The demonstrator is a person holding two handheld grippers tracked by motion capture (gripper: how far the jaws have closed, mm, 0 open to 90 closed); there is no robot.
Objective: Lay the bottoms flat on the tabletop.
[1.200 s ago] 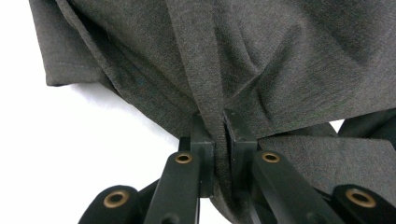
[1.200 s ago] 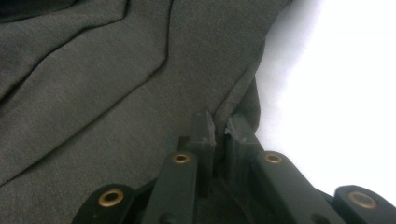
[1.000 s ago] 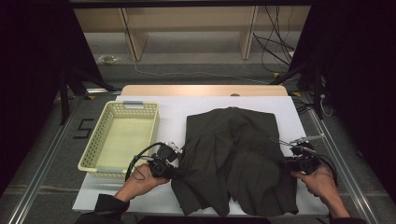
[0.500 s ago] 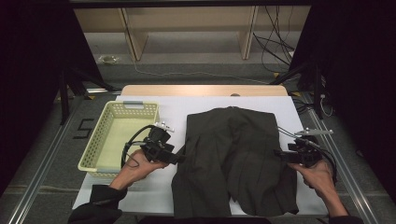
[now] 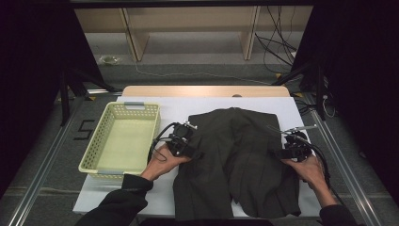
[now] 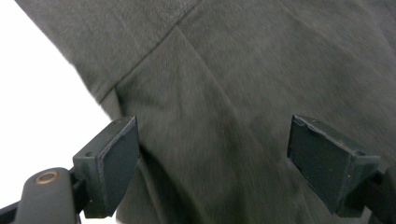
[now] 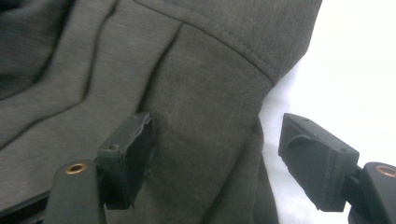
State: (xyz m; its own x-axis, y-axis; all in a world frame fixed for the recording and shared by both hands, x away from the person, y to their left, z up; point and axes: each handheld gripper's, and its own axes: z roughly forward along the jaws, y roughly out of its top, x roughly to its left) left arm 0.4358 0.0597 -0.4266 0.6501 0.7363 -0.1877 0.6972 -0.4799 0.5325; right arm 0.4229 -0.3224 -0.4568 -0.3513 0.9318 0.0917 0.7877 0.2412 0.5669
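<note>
Garment [image 5: 240,165]: one dark grey piece of clothing, spread flat on the white table [image 5: 291,110], reaching from near the far edge down to the near edge, right of centre. Folds and a stitched seam run across the cloth.

Left gripper [image 5: 188,141]: in my left hand [image 5: 164,160], at the garment's left edge, about midway between the table's far and near edges. Its jaws have just been opening and now stand wide apart. In the left gripper view, cloth lies below the gap between them, with neither pad pressing on it. Nothing held.

Right gripper [image 5: 282,151]: in my right hand [image 5: 308,167], at the garment's right edge, close to the table's right edge. Its jaws have likewise just been opening and stand wide. In the right gripper view, the hemmed edge of the cloth lies under the gap, with bare table beyond it. Nothing held.

Basket [image 5: 104,136]: pale yellow, perforated, on the table's left side, just beside my left hand.
</note>
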